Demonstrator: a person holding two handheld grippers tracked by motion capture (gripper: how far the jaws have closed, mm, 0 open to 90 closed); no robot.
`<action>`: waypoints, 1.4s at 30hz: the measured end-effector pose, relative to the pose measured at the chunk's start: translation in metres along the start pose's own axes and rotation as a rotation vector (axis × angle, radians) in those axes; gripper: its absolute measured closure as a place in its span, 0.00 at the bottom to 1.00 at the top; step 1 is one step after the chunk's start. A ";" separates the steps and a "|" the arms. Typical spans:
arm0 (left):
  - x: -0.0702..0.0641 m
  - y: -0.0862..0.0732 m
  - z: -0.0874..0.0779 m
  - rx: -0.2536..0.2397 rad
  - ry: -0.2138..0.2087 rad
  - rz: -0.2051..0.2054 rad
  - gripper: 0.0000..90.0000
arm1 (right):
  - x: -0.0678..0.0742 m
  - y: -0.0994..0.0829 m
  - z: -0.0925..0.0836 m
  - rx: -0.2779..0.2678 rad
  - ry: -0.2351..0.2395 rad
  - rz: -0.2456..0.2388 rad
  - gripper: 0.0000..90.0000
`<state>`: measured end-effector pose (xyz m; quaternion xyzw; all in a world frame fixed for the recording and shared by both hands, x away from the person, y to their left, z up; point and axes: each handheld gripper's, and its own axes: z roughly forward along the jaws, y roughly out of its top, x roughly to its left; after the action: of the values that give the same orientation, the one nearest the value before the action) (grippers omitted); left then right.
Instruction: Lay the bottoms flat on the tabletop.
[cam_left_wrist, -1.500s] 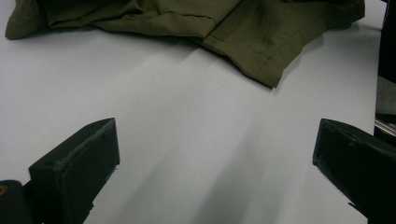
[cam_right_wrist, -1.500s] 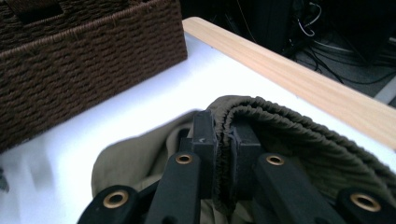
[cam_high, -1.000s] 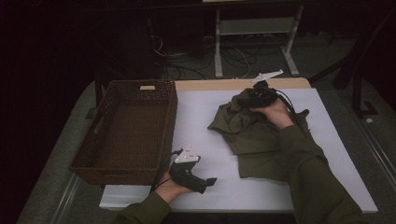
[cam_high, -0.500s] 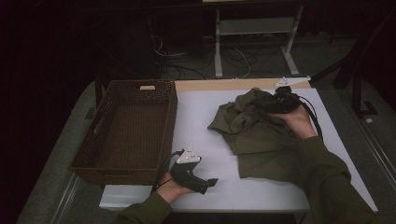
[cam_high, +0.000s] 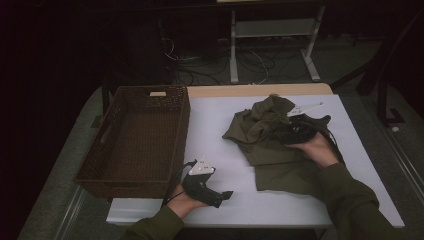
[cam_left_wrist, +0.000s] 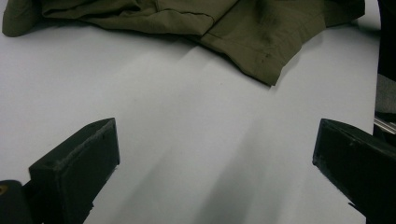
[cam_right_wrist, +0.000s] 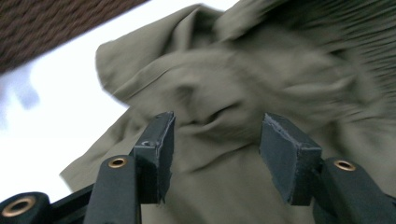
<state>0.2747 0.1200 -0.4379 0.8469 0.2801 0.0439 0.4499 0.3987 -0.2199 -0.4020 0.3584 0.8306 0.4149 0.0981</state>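
Garment (cam_high: 270, 135), olive, lies crumpled on the desk (cam_high: 215, 130) right of the basket (cam_high: 135, 135), not yet binned; right gripper (cam_right_wrist: 215, 140) over it, fingers just opened halfway, nothing pinched; left gripper (cam_left_wrist: 210, 163) idle, fingers wide, empty.

high view: I get a dim, murky room, background near black, white worktop (cam_high: 215, 135) brightest
left gripper view: sharp, evenly lit, soft streaked shadows
right gripper view: olive cloth (cam_right_wrist: 243, 140) motion-blurred, worst top right
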 end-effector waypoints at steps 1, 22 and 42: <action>0.000 0.000 0.000 -0.002 0.000 0.000 0.00 | 0.004 -0.001 0.002 0.015 0.010 -0.013 0.48; 0.001 0.000 0.000 0.002 0.004 0.004 0.00 | 0.063 -0.029 0.040 0.185 0.007 -0.166 0.54; 0.000 0.000 -0.002 -0.004 0.006 0.002 0.00 | 0.025 -0.040 -0.021 0.129 -0.044 -0.097 0.95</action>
<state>0.2744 0.1216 -0.4371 0.8460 0.2807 0.0476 0.4508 0.3503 -0.2316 -0.4154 0.3324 0.8696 0.3474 0.1129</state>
